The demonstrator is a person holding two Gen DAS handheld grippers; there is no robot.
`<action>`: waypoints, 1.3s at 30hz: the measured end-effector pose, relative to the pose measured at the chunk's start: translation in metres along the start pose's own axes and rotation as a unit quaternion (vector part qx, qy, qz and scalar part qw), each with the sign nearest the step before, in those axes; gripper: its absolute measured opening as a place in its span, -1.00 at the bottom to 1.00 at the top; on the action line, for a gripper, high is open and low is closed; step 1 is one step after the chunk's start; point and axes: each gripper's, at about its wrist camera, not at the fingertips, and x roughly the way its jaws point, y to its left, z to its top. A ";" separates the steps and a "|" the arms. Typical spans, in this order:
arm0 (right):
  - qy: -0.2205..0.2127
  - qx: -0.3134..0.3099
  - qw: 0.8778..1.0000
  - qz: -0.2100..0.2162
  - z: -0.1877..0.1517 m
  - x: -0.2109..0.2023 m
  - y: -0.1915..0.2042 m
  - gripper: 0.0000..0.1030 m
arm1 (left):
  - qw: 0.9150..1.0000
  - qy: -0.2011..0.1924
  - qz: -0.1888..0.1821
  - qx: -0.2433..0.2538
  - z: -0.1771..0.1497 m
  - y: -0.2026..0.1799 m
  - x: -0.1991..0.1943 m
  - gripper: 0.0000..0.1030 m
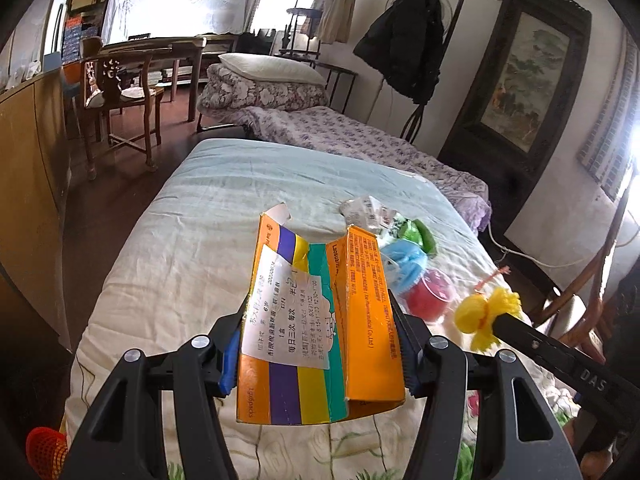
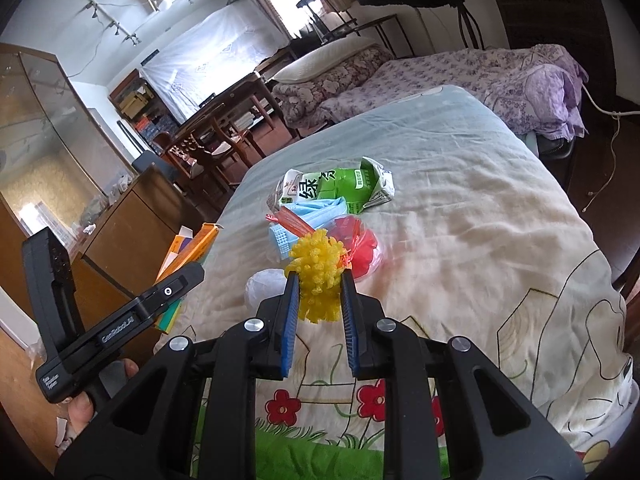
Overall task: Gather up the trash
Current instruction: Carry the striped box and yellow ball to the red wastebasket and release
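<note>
My left gripper (image 1: 320, 344) is shut on a flattened orange medicine box (image 1: 320, 320) with purple, yellow and teal stripes, held above the bed; the box also shows in the right wrist view (image 2: 188, 248). My right gripper (image 2: 319, 292) is shut on a yellow foam net (image 2: 318, 276), also seen in the left wrist view (image 1: 486, 312). On the bed lie a green tea carton (image 2: 340, 188), a blue face mask (image 2: 316, 212), a red plastic cup (image 2: 360, 244), a red-orange wrapper (image 2: 290, 222) and a white ball (image 2: 264, 286).
The bed has a pale blue and cream quilt (image 2: 460, 208). A second bed with purple floral bedding (image 1: 340, 128) stands behind. A wooden cabinet (image 2: 128, 224) is to the left. A red mesh object (image 1: 46, 450) sits at the lower left. Chairs and a table (image 1: 132, 76) stand farther back.
</note>
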 end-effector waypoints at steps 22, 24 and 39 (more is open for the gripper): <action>-0.008 -0.088 0.996 0.000 -0.049 -0.030 0.031 -0.56 | 0.999 -0.014 -0.023 -0.042 -0.077 0.026 -0.137 0.15; -0.007 -0.094 0.996 0.004 -0.054 -0.035 0.032 -0.56 | 0.999 -0.026 -0.008 -0.047 -0.081 0.038 -0.158 0.15; -0.014 -0.130 0.991 0.017 -0.073 -0.055 0.044 -0.56 | 0.975 -0.052 0.158 -0.145 -0.146 0.185 -0.272 0.16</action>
